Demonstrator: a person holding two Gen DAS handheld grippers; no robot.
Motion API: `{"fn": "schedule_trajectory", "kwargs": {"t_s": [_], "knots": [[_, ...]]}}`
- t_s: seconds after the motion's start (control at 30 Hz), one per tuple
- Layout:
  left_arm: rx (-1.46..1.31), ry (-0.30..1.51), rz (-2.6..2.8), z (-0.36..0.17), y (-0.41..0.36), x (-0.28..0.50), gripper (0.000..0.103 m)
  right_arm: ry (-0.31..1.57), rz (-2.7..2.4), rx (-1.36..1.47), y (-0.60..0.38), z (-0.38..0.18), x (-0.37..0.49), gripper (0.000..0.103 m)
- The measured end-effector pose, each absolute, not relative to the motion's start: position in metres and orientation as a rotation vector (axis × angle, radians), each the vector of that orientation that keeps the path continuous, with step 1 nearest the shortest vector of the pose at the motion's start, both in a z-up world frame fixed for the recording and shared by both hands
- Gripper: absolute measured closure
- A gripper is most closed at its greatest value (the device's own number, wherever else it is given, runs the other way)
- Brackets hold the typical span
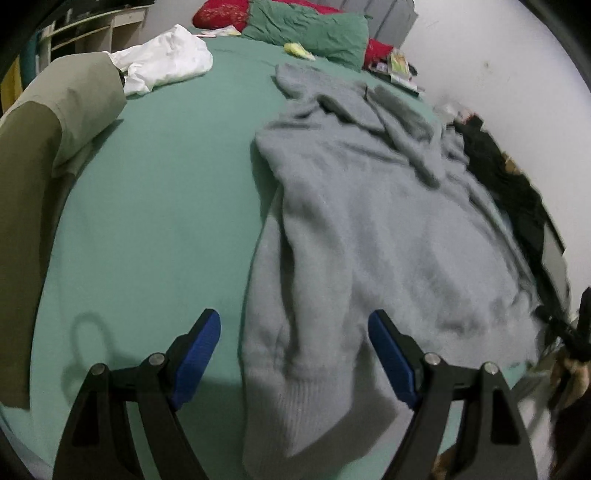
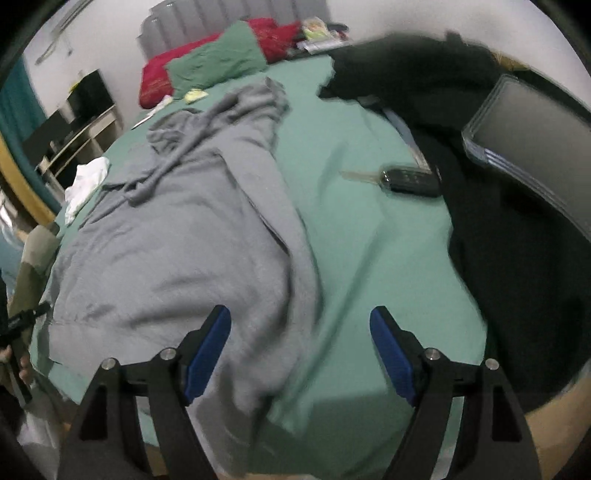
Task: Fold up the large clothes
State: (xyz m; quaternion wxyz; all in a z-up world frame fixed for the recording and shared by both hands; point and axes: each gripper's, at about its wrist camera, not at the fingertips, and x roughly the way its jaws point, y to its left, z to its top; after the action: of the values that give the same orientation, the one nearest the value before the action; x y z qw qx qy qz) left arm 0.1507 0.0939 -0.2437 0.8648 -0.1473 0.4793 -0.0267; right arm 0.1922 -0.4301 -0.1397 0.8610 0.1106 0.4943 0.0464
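A large grey fleece garment [image 1: 362,229] lies spread and rumpled on the green bed sheet [image 1: 159,206]. In the left wrist view its near hem hangs over the bed's front edge, between the blue pads of my left gripper [image 1: 294,325], which is open and not pressing the cloth. In the right wrist view the same grey garment [image 2: 177,236] fills the left half. My right gripper [image 2: 300,321] stands open above the garment's right edge and the bare sheet [image 2: 369,251], with nothing held.
A white cloth [image 1: 166,59] and an olive garment [image 1: 48,147] lie at the left. Green and red pillows [image 1: 306,29] sit at the head. A black garment [image 2: 480,240], a car key [image 2: 410,181] and a grey laptop [image 2: 535,147] lie on the right.
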Motion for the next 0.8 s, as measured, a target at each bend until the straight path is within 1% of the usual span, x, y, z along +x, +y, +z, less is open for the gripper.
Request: {"fn": "schedule_trajectory", "kwargs": {"t_s": [0.03,0.13,0.17,0.23,0.27,0.3,0.33,0.37,0.4,0.43,0.47,0.5,0.53,0.6,0.8], "knots": [[-0.276,0.998,-0.053,-0.244,0.089,0.147,0.02,1.037,0.105,0.259,-0.433,-0.145,0.19,0.027],[-0.261,0.966,-0.101,-0.245,0.08,0.142,0.013,0.988,0.19,0.294,-0.428,-0.146,0.187,0.027],[-0.241,0.969,-0.097,-0.248,0.076,0.142,0.011,1.0,0.239,0.298,-0.418,-0.151,0.188,0.027],[-0.191,0.972,-0.089,-0.25,0.069,0.143,0.01,1.036,0.245,0.245,-0.398,-0.16,0.187,0.027],[-0.162,0.97,-0.089,-0.251,0.064,0.143,0.009,1.029,0.229,0.202,-0.389,-0.16,0.184,0.028],[-0.144,0.971,-0.086,-0.252,0.063,0.143,0.009,1.03,0.226,0.194,-0.385,-0.159,0.182,0.034],[-0.122,0.975,-0.083,-0.252,0.06,0.142,0.009,1.027,0.253,0.228,-0.383,-0.159,0.18,0.065],[-0.117,0.973,-0.088,-0.251,0.059,0.142,0.013,1.034,0.247,0.243,-0.383,-0.16,0.177,0.086],[-0.126,0.971,-0.104,-0.249,0.058,0.142,0.022,1.023,0.219,0.221,-0.379,-0.158,0.172,0.087],[-0.128,0.969,-0.113,-0.248,0.057,0.141,0.028,1.003,0.214,0.185,-0.375,-0.156,0.168,0.089],[-0.125,0.967,-0.124,-0.246,0.055,0.139,0.046,0.98,0.205,0.144,-0.369,-0.151,0.164,0.09],[-0.124,0.97,-0.132,-0.243,0.053,0.139,0.075,0.959,0.198,0.123,-0.364,-0.146,0.16,0.09],[-0.128,0.974,-0.14,-0.241,0.051,0.139,0.082,0.941,0.199,0.122,-0.362,-0.141,0.156,0.09],[-0.135,0.967,-0.144,-0.234,0.047,0.134,0.085,0.917,0.206,0.154,-0.364,-0.134,0.149,0.091],[-0.233,0.861,-0.158,-0.19,0.064,0.104,0.087,0.858,0.26,0.294,-0.375,-0.105,0.129,0.092]]}}
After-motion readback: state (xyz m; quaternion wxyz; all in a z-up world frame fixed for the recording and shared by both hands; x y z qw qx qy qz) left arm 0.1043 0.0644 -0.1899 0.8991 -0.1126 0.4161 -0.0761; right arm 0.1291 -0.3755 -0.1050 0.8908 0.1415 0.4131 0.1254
